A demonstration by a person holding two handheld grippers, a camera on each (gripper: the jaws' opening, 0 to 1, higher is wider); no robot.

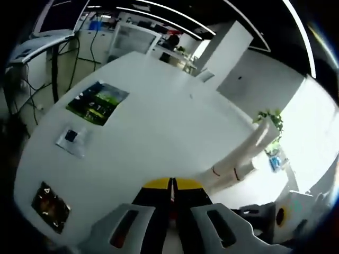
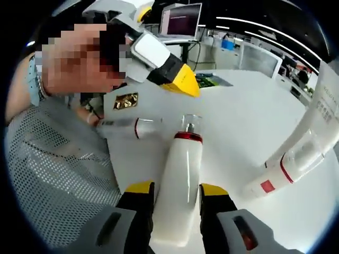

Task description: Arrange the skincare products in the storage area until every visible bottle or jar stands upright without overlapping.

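- Left gripper (image 1: pixel 171 186), yellow-tipped, jaws closed together over a white table (image 1: pixel 159 121).
- Two white tube-shaped bottles with red bands (image 1: pixel 241 159), leaning at right, near the gripper.
- Green printed card (image 1: pixel 97 102) at far left; dark glossy packet (image 1: pixel 50 206) at near left.

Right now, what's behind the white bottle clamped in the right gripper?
Past the white bottle held by the right gripper, a second white bottle lies flat on the table, with the left gripper above it. The tabletop under the held bottle is hidden.
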